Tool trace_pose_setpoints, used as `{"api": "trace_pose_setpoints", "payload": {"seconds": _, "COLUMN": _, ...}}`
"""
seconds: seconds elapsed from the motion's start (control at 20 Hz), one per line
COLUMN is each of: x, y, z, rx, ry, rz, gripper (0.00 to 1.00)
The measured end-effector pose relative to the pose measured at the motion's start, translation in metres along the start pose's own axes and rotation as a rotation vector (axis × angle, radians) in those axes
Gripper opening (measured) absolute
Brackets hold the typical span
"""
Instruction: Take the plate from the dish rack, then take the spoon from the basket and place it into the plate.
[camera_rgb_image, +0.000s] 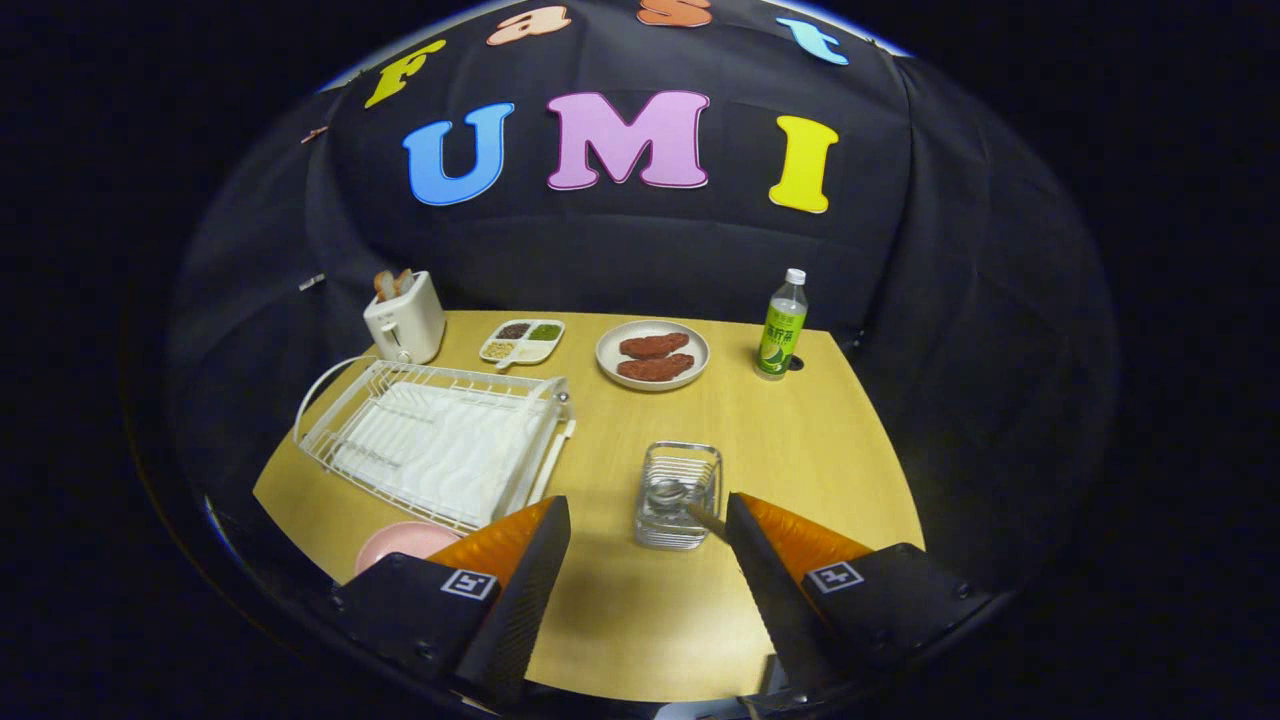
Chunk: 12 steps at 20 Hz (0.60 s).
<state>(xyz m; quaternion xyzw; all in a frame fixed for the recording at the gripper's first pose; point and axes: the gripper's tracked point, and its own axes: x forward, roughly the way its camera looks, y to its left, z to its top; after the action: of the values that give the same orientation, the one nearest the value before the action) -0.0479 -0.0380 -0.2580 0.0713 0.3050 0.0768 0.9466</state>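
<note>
A pink plate (400, 543) lies flat on the wooden table (800, 440), partly hidden behind my left finger, near the front corner of the white wire dish rack (435, 440). The rack holds no dishes. A small wire basket (680, 495) stands just ahead of my fingertips, slightly toward the right finger. Inside it rests a metal spoon (672, 492), its handle leaning out toward the right finger. My gripper (647, 510) is open, with nothing between its fingers.
Along the table's far side stand a white toaster (405, 318) with bread, a divided dish of seeds (522, 341), a plate with two brown patties (653, 355) and a green-labelled bottle (782, 325). The black cloth wall rises behind.
</note>
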Motion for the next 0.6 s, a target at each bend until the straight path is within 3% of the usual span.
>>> {"api": "trace_pose_setpoints", "payload": {"seconds": 0.25, "x": 0.037, "y": -0.034, "z": -0.032, "rx": 0.0, "ry": 0.094, "rz": 0.024, "gripper": 0.88}}
{"api": "trace_pose_setpoints", "payload": {"seconds": 0.55, "x": 0.066, "y": -0.032, "z": -0.043, "rx": -0.008, "ry": 0.139, "rz": 0.09, "gripper": 0.67}}
{"api": "trace_pose_setpoints", "payload": {"seconds": 0.6, "x": 0.07, "y": -0.033, "z": -0.046, "rx": -0.01, "ry": 0.148, "rz": 0.09, "gripper": 0.56}}
